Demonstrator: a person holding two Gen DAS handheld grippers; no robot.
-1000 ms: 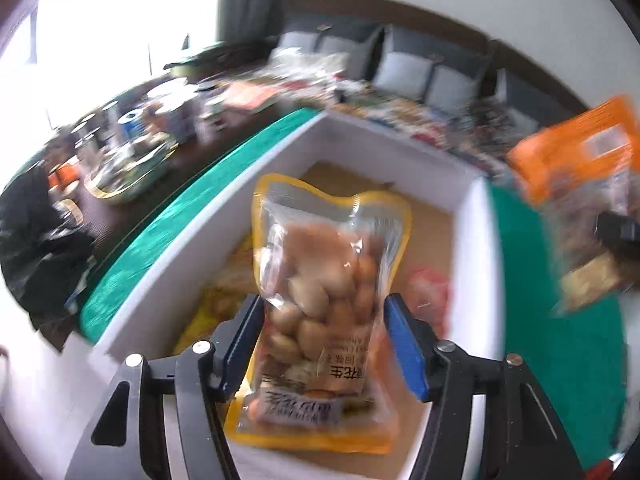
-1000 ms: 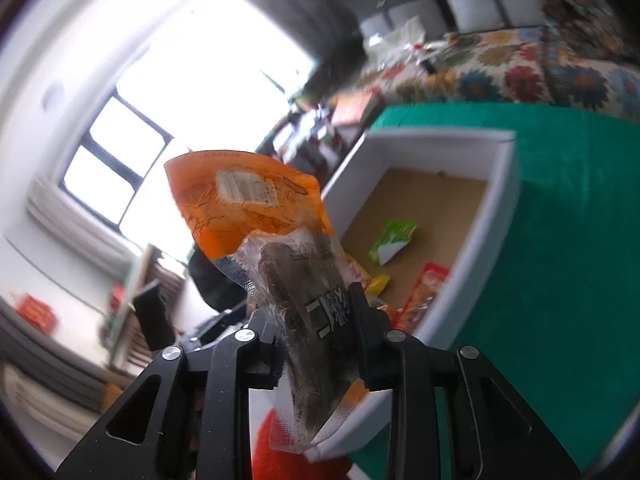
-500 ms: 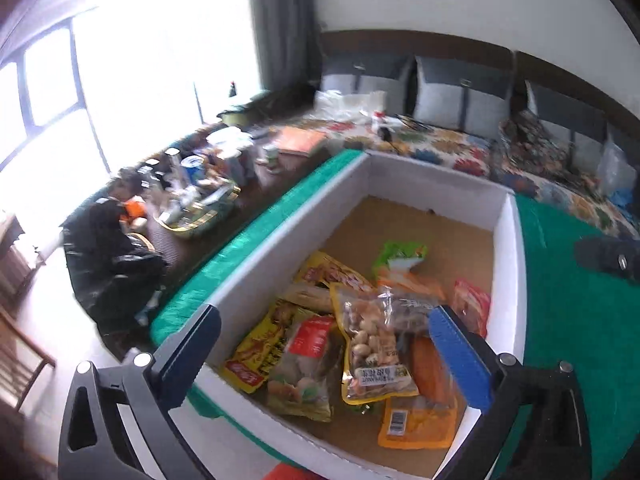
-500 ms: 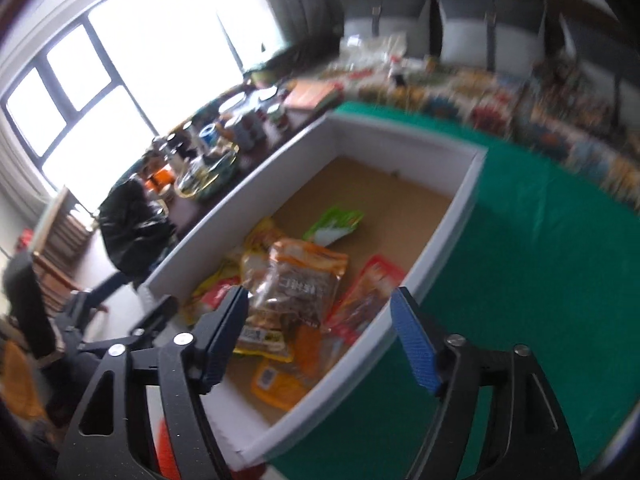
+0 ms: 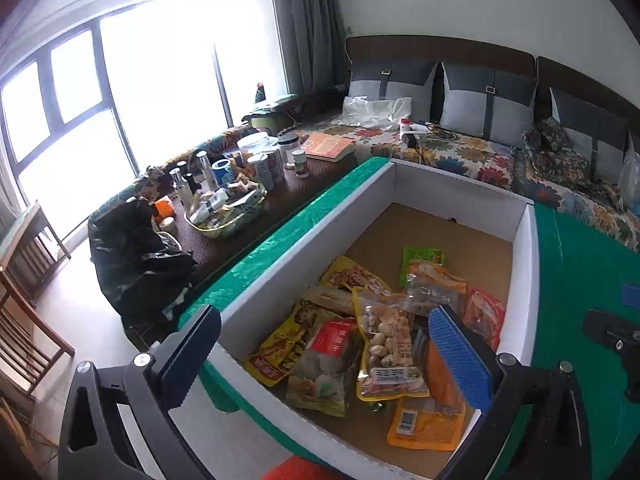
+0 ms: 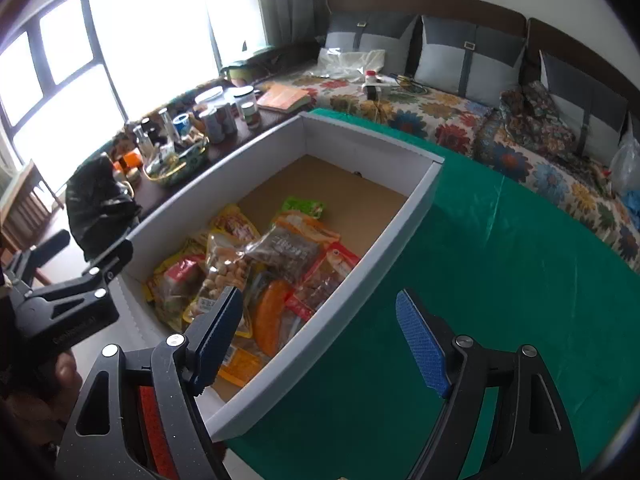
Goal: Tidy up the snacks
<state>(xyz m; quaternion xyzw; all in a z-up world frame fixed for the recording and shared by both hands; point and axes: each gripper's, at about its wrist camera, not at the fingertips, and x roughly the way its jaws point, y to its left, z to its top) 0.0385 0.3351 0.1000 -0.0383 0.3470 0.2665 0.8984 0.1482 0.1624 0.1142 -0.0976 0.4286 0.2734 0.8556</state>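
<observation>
Both claws are spread wide with nothing between the pads right now: the left gripper (image 5: pixel 336 344) and the right gripper (image 6: pixel 320 332) have just been opening, and the peanut pack (image 5: pixel 390 350) and the brown-and-orange pouch (image 6: pixel 286 250) are lying loose in the white cardboard box (image 5: pixel 316 236), on top of the other snack packets at the near end. So I'd say the drop is done and the step in hand is clearing out for the next pick. To do that well, I'd keep the jaws wide while backing off so a pad doesn't snag a crinkly bag edge and drag it back out, and lift clear of the box wall instead of sliding across it. The far half of the box is bare, so later drops could go there rather than piling up. Pose-wise, both grippers tilt down and forward; the left sits over the near edge of the box, the right over the right-hand wall and the green tablecloth (image 6: pixel 500 280).
</observation>
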